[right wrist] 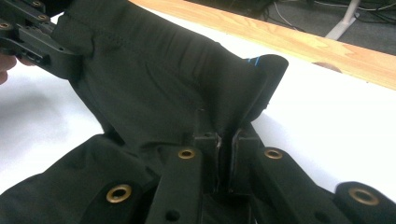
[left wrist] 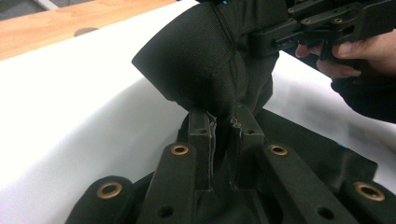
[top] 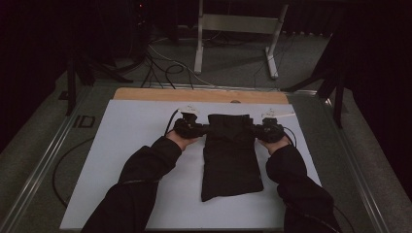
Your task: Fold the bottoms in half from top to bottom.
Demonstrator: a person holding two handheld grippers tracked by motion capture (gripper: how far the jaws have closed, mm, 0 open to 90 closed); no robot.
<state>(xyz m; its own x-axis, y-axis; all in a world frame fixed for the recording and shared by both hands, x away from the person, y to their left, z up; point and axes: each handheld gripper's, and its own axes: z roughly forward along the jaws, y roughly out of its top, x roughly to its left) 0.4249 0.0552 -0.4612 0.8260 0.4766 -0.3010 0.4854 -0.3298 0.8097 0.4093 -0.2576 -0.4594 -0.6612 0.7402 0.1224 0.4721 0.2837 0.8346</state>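
Left claw (top: 194, 128) and right claw (top: 260, 130) face inward (both jaws pinched together), forearms outstretched.

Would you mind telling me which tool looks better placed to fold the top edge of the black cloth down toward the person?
Neither clearly: the left tool and right tool each pinch a top corner of the black cloth, level and lifted, so both should move together.

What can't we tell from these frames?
- What kind of garment the black cloth is: high view is dim and it lies folded; both gripper views crop it.
- Its underside and inner layers: hidden by its own folds.
- Left gripper fingers: tips buried in pinched cloth.
- Right gripper fingers: same.
- The blue mark at the cloth's corner: too small to read.
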